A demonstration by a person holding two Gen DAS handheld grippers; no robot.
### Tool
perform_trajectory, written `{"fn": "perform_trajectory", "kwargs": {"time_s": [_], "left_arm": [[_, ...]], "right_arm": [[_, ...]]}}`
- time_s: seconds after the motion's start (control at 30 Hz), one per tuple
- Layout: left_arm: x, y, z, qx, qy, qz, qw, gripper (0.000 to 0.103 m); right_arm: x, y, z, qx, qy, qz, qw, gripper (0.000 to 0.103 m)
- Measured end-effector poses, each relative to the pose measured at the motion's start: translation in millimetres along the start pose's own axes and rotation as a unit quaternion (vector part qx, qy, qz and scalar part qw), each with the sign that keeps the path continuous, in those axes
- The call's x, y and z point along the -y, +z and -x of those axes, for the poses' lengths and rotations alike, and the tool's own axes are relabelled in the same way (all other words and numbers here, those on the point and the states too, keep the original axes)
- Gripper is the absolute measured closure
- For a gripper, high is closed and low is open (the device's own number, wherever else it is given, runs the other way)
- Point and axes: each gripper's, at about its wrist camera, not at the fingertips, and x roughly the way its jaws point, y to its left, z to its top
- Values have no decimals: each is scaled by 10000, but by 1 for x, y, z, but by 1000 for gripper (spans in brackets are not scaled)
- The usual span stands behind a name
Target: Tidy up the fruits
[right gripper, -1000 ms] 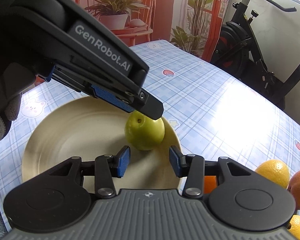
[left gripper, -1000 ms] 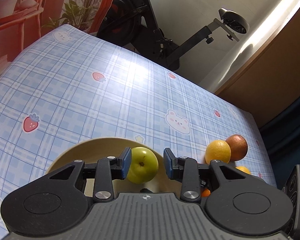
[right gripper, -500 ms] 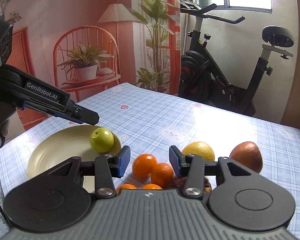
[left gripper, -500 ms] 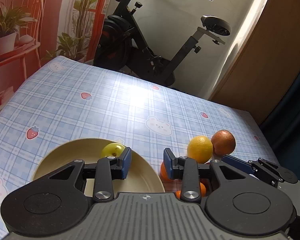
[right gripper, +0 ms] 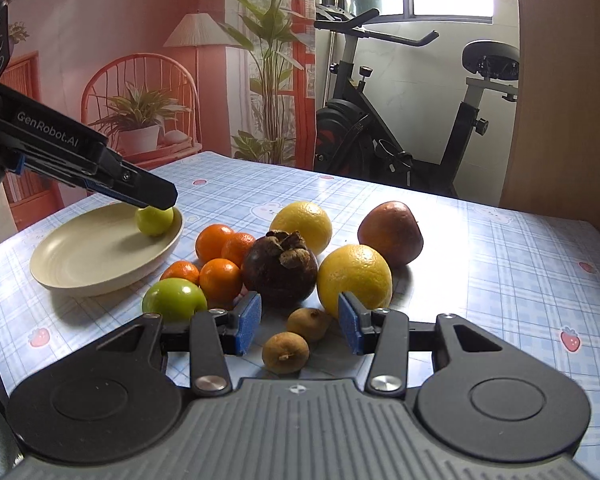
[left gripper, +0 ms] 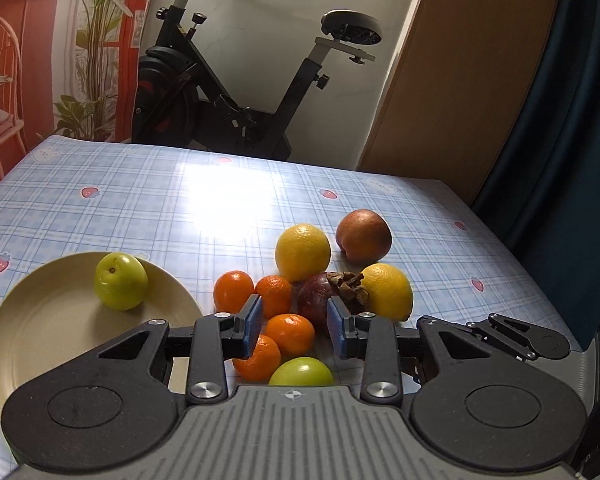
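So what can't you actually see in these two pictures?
- Left view: the near green apple is half hidden by the claw's body; the brown fruits are hidden entirely.
- Right view: the left claw covers the top of the plate's apple.
- Right view: the left claw's fingers overlap side-on, so its opening is unclear there.

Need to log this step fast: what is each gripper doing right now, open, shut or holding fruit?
Left gripper: open, holding nothing.
Right gripper: open, holding nothing.
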Motion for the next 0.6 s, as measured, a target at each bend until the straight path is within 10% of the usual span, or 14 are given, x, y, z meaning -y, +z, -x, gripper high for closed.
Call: {"fn": "perform_trajectory", "kwargs": {"time_s": [0.6], "left_arm": [[22, -1, -17, -212, 114, -139, 9996, 66]], "right_arm": [[-3, -8, -17, -522, 360, 105, 9979, 66]]}}
